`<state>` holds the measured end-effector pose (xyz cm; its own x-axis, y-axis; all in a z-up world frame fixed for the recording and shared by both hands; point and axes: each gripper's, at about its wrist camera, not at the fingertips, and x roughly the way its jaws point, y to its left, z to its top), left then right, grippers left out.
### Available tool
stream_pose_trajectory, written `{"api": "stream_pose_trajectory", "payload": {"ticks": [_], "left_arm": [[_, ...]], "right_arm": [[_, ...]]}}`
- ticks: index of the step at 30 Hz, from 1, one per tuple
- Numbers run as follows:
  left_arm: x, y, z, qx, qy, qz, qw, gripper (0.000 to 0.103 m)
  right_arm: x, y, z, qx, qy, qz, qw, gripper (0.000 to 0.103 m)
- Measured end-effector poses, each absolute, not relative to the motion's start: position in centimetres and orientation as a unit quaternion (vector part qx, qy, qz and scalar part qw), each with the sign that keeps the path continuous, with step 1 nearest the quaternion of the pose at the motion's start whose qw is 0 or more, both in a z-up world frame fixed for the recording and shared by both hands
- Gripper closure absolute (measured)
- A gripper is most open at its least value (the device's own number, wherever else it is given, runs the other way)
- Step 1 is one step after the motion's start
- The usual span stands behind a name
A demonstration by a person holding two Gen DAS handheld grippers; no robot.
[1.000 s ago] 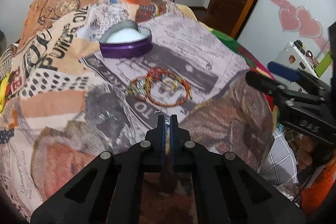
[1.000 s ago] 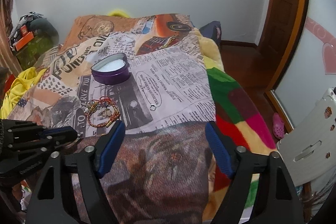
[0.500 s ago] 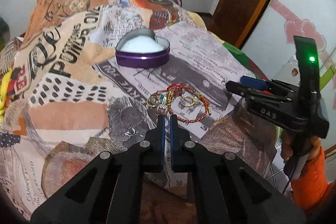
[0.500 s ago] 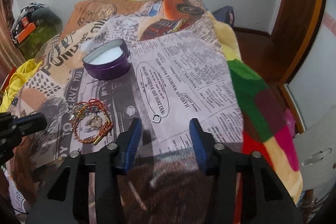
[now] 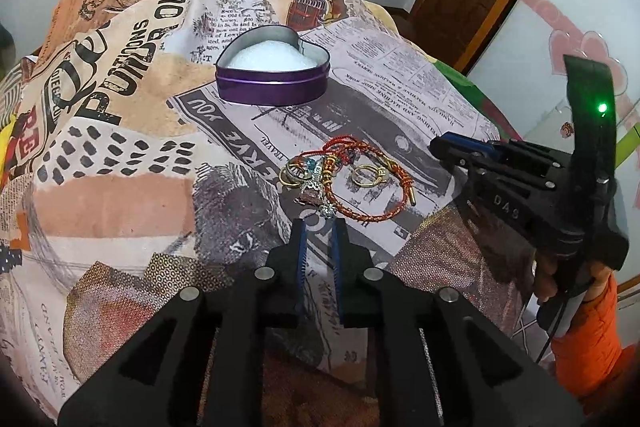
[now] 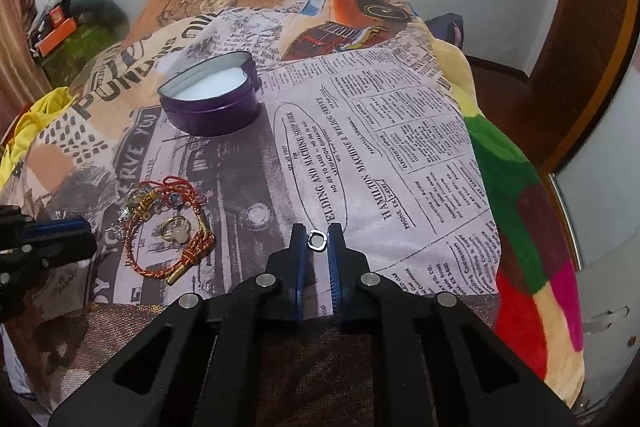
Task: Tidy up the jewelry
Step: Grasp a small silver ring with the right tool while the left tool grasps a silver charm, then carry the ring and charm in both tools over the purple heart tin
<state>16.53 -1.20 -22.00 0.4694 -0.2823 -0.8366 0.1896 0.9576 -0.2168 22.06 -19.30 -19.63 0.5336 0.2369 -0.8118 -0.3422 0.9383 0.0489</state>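
The left gripper (image 5: pixel 318 227) sits low over the printed blanket (image 5: pixel 120 187), its jaws parted by a narrow gap with nothing between them. The tips stand just short of a jewelry pile (image 5: pixel 340 179): a red-and-orange braided bracelet (image 5: pixel 372 215), gold rings (image 5: pixel 368 175) and a small silver piece (image 5: pixel 326 209) nearest the tips.

The right gripper (image 6: pixel 318 239) has its jaws drawn close on either side of a small silver ring (image 6: pixel 317 239). The ring lies between the fingertips on the newsprint pattern of the blanket; whether the pads actually press it cannot be determined.

A purple heart-shaped tin (image 5: pixel 272 75) stands open on the blanket beyond the pile, well apart from both grippers. Its interior shows a white lining (image 5: pixel 266 57), with no jewelry visible inside.

In the right wrist view, the jewelry pile (image 6: pixel 168 227) lies to the left of the silver ring, with the left gripper tip (image 6: pixel 56 231) just beside it
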Motion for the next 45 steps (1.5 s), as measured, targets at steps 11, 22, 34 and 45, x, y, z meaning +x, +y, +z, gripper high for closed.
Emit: {"api": "stream_pose_trajectory", "payload": {"ticks": [11,22,34,45], "left_arm": [[17.2,-1.1,-22.7,-0.054,0.504,-0.137,0.851,0.087],[18.7,-1.7,-23.3,-0.039,0.505,-0.137,0.851,0.082],[18.9,-2.5,-23.5,-0.034,0.497,-0.135,0.857,0.083],[17.6,-1.7,-22.8,-0.042,0.492,-0.124,0.861,0.096]], "right_arm": [[20.9,-21.6,-17.0,-0.022,0.435,0.161,0.886,0.094],[20.5,-20.5,-16.6,-0.032,0.426,0.175,0.887,0.094],[20.2,-20.4,-16.6,-0.029,0.43,0.18,0.884,0.094],[19.2,-19.8,-15.1,-0.031,0.417,0.186,0.889,0.094]]}}
